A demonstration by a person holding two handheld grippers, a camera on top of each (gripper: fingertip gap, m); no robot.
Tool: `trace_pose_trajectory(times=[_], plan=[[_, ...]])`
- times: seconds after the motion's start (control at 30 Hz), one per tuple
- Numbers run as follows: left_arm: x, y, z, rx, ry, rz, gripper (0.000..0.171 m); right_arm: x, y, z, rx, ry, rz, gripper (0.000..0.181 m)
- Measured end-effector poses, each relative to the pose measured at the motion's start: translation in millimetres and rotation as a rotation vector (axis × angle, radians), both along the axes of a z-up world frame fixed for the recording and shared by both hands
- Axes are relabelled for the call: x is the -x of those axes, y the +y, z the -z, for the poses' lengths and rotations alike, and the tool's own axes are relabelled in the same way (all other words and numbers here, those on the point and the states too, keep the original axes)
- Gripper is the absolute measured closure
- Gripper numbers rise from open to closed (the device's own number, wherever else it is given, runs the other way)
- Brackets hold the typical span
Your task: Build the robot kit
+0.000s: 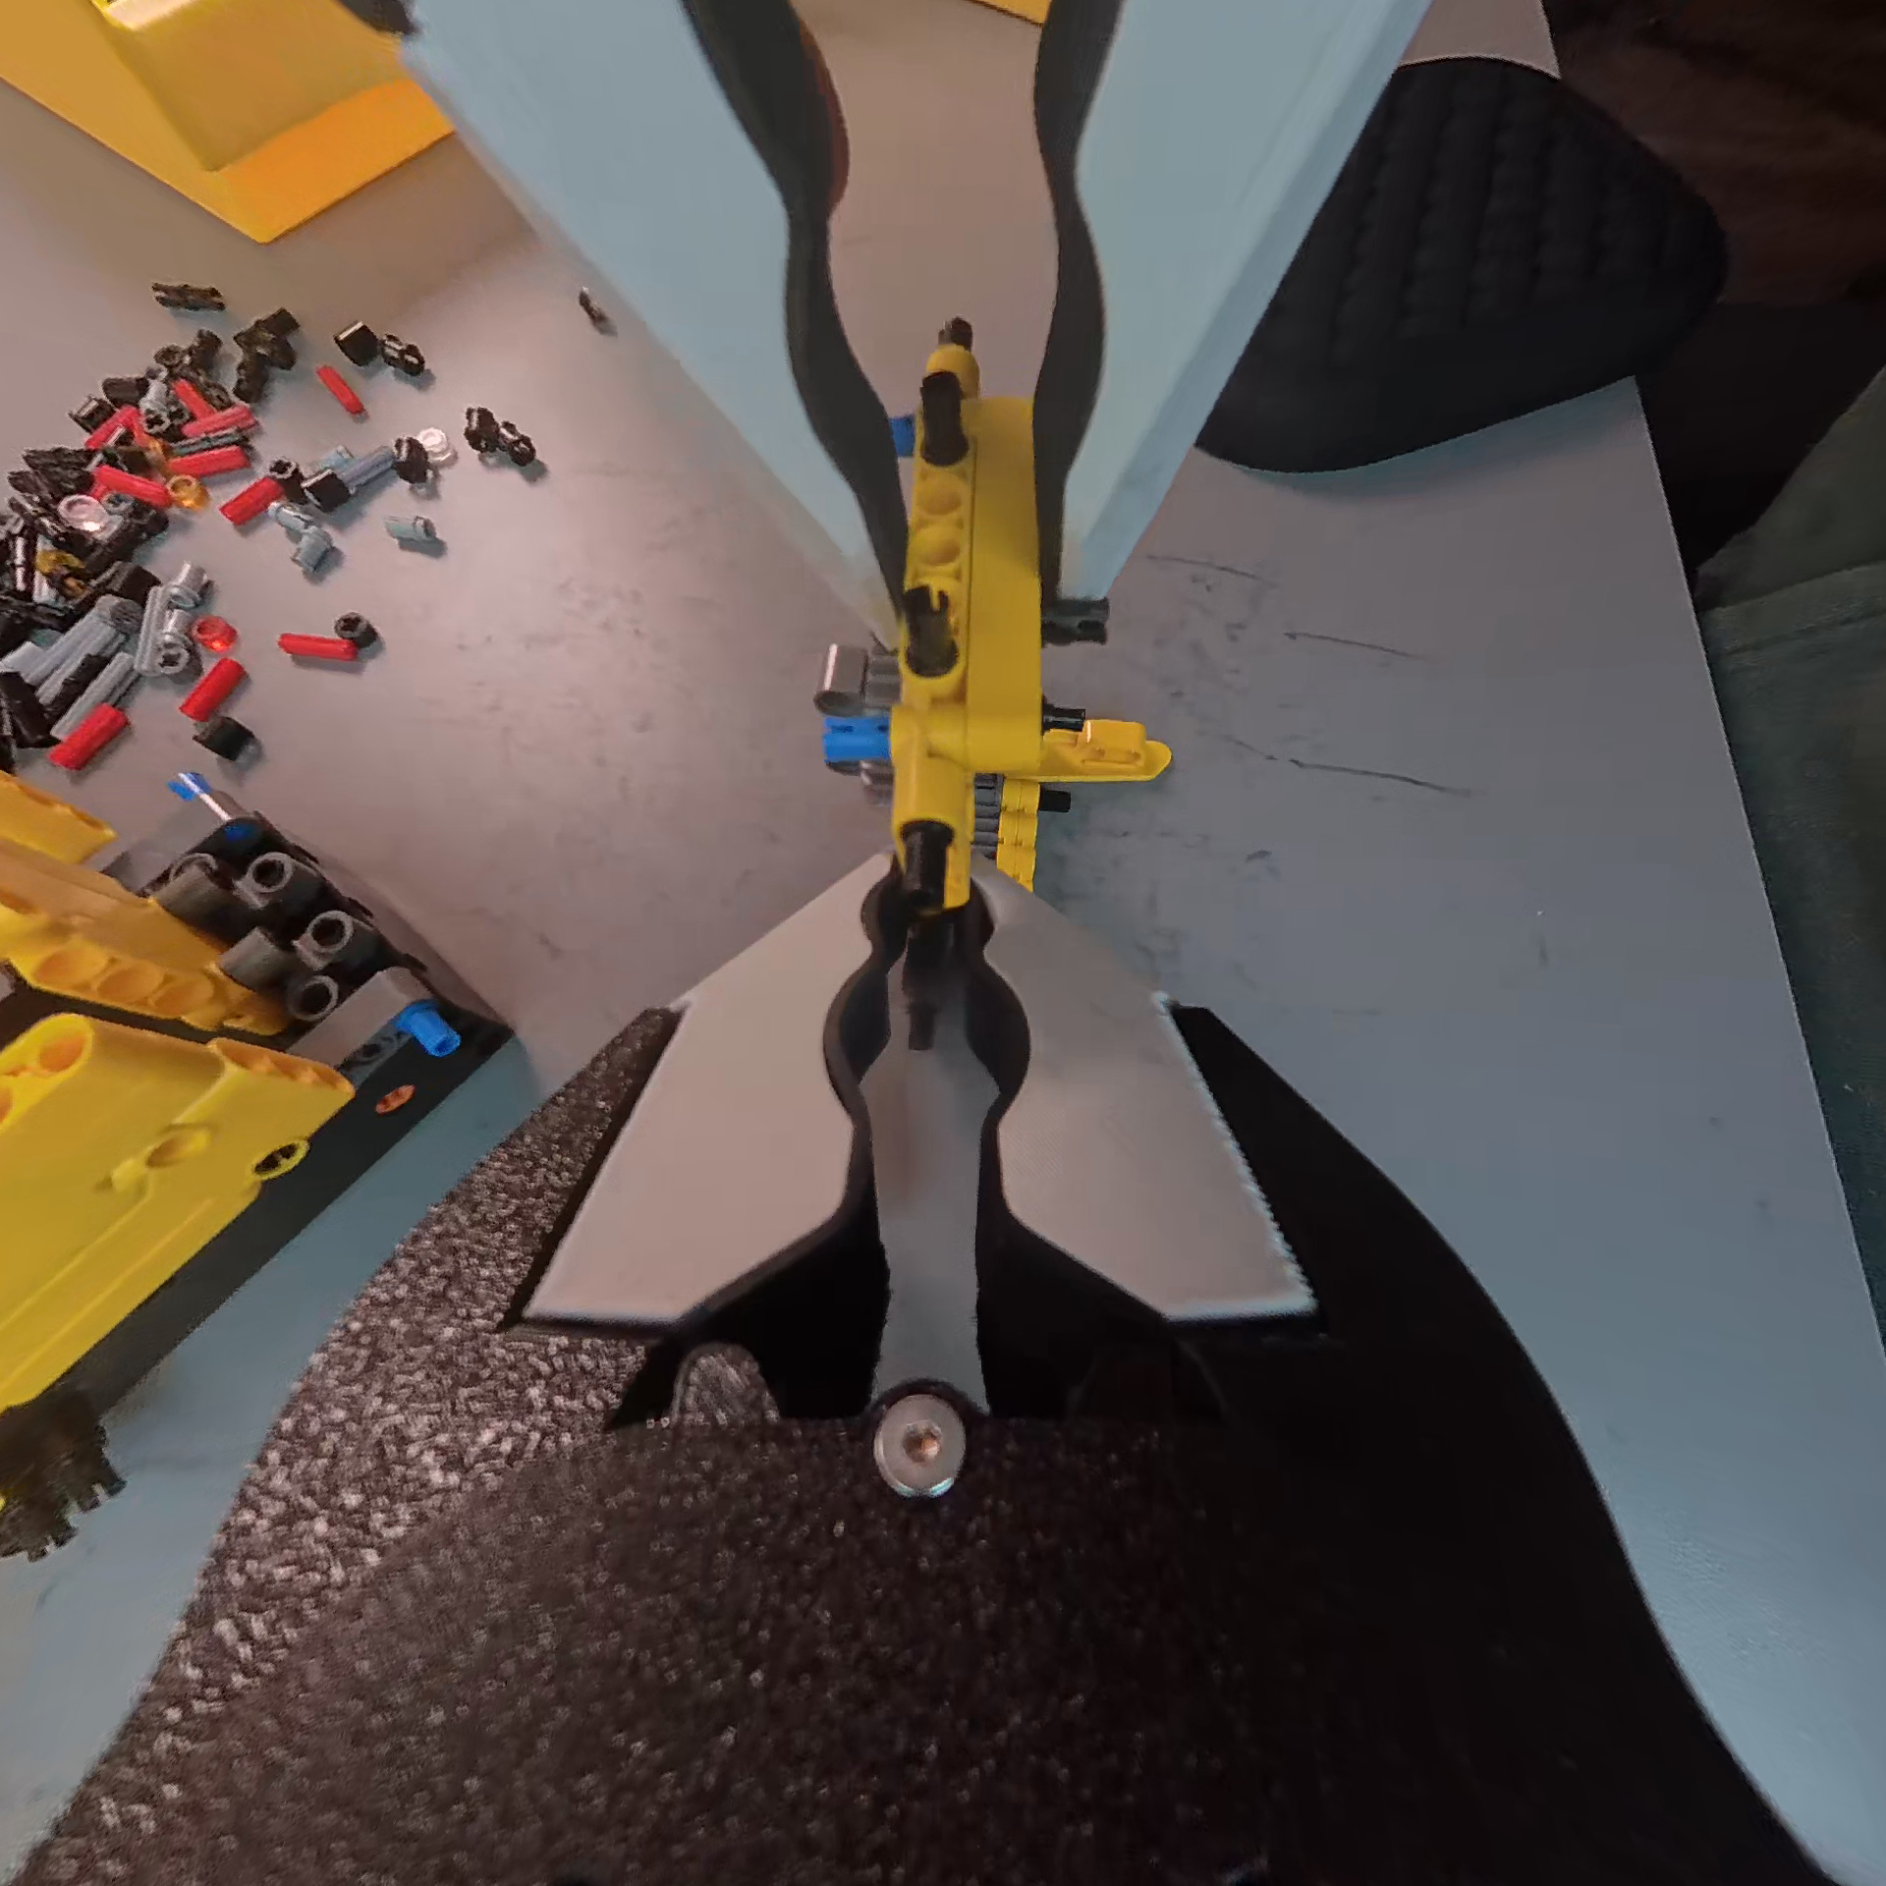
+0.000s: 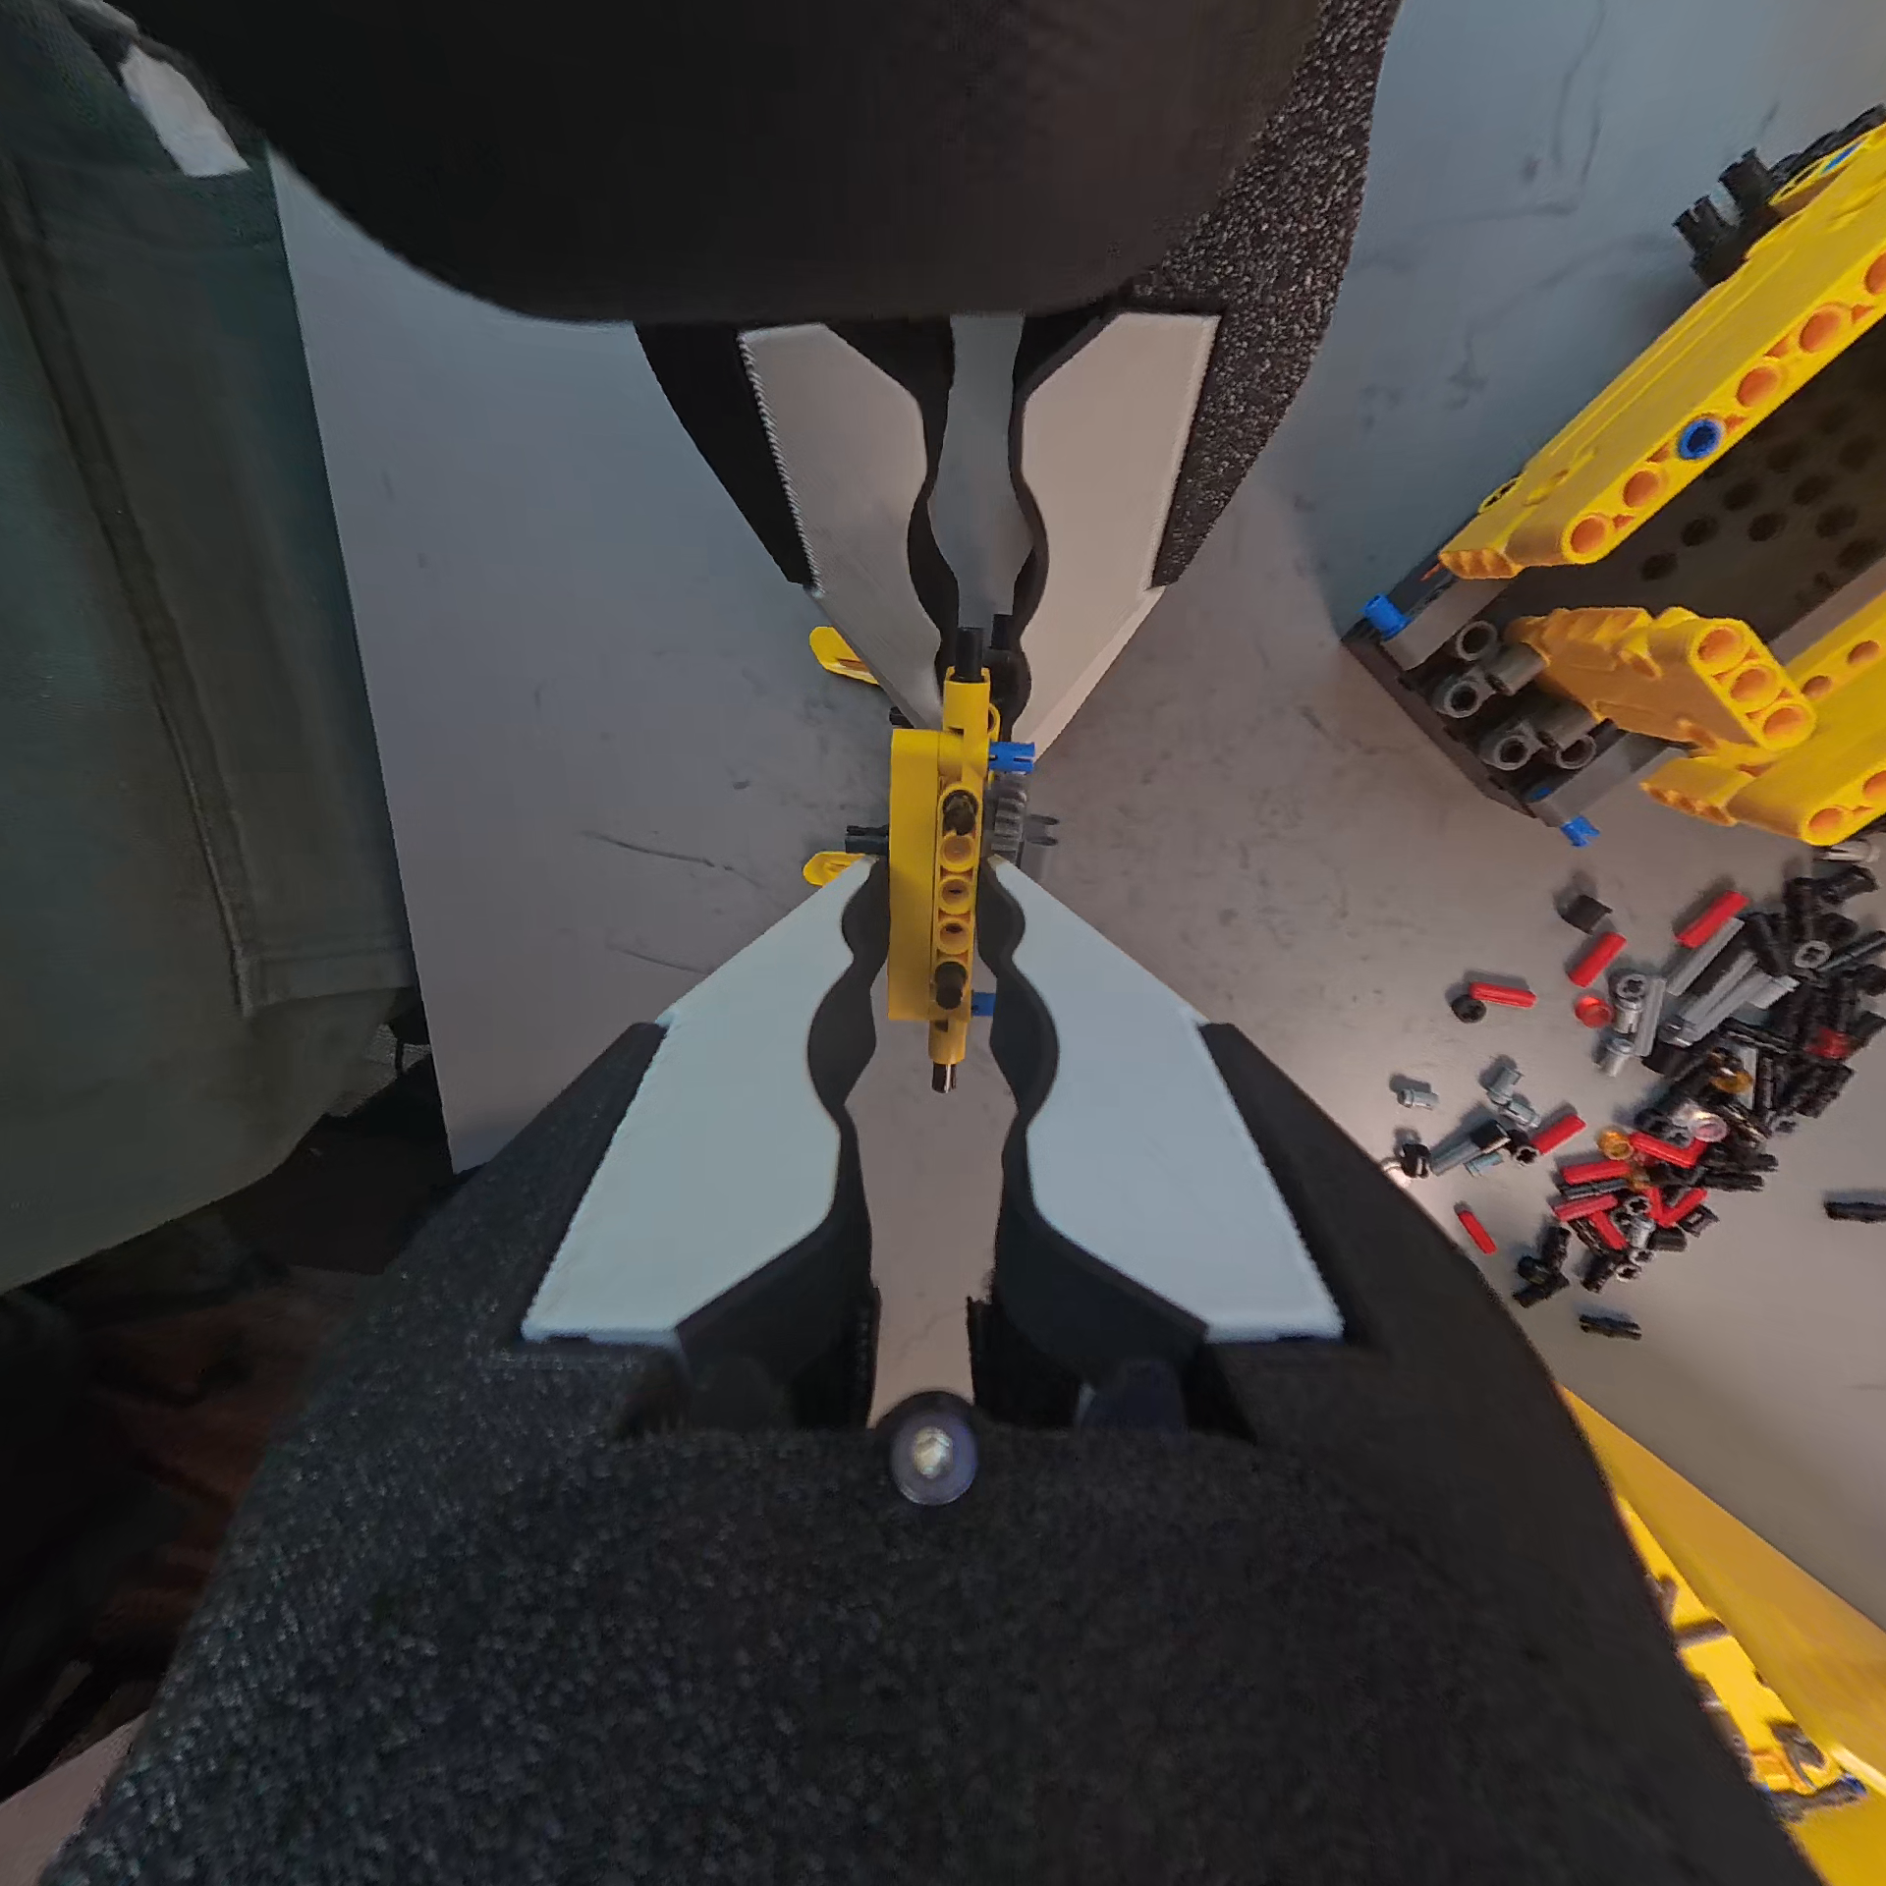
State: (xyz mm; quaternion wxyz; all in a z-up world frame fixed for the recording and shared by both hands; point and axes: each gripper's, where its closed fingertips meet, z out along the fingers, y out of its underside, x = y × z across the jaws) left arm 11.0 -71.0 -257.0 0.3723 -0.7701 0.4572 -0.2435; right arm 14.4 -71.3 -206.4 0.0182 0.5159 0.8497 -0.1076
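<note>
A small yellow brick assembly (image 1: pixel 970 633) with black pins, blue pins and a grey gear is held above the grey table (image 1: pixel 1378 919) between both grippers. My left gripper (image 1: pixel 931 893) is shut on its near end, around a black pin. My right gripper (image 1: pixel 970 582) reaches in from the top of the left wrist view and is clamped on the yellow holed beam. In the right wrist view my right gripper (image 2: pixel 934 888) is shut on the assembly (image 2: pixel 934 867). The left gripper (image 2: pixel 970 684) grips the assembly's far end from above.
A pile of loose small black, red and grey parts (image 1: pixel 133 510) lies on the table; it also shows in the right wrist view (image 2: pixel 1684 1102). A larger yellow and black model (image 2: pixel 1684 612) stands beside it. A yellow box (image 1: pixel 235 112) and a dark seat (image 1: pixel 1480 276) are near. Left tips to right tips: about 5 centimetres.
</note>
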Motion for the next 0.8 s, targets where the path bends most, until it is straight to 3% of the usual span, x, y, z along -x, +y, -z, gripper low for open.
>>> trace_pose_trajectory(times=[0.33,0.57,0.8], plan=[[-0.8,0.3,-0.7,-0.022,0.007,-0.015,0.164,0.3,-1.2,0.9,-0.076,0.045,-0.021,0.166],[-3.9,0.0,-10.5,0.016,-0.082,-0.025,0.163,0.2,-2.2,1.3,-0.076,0.055,-0.026,0.166],[-3.0,1.0,-9.8,-0.029,-0.05,-0.021,0.165,1.0,-0.3,1.5,-0.1,0.072,-0.047,0.166]])
